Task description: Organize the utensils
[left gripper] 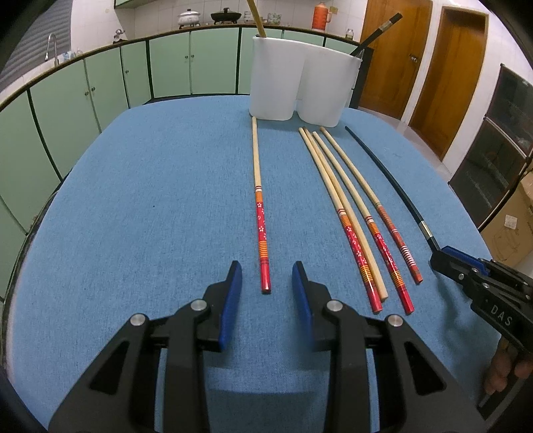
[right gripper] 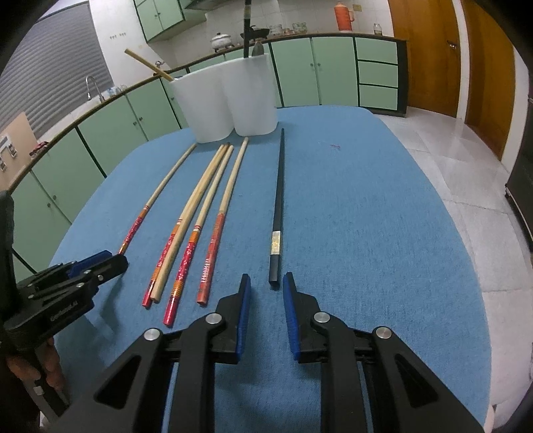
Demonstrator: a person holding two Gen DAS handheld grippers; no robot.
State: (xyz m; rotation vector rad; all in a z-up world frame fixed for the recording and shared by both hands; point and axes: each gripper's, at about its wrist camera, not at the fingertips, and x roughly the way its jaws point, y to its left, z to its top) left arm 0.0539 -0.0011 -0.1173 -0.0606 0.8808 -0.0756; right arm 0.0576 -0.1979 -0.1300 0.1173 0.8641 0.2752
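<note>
**Both grippers lined up on chopstick ends**

Left gripper [left gripper: 266,276] has its jaws spread, straddling the red butt of the lone red-and-bamboo chopstick [left gripper: 258,200] without touching it. Our right gripper [right gripper: 266,289] is likewise spread, with the square end of the black chopstick [right gripper: 278,206] lying between its blue pads [right gripper: 245,313]. Between those two sticks lies a loose group of four more bamboo chopsticks [left gripper: 353,216], tips pointing toward the table's far edge. There stands the white two-compartment holder [left gripper: 299,83], already carrying one bamboo chopstick [left gripper: 256,16] in one compartment and a black one [left gripper: 379,30] in the other.

We judge the sorting barely begun: six sticks remain on the blue tablecloth [left gripper: 150,200]. Next we would need to ease forward, pinch each end squarely, and lift without rolling the neighbours.
</note>
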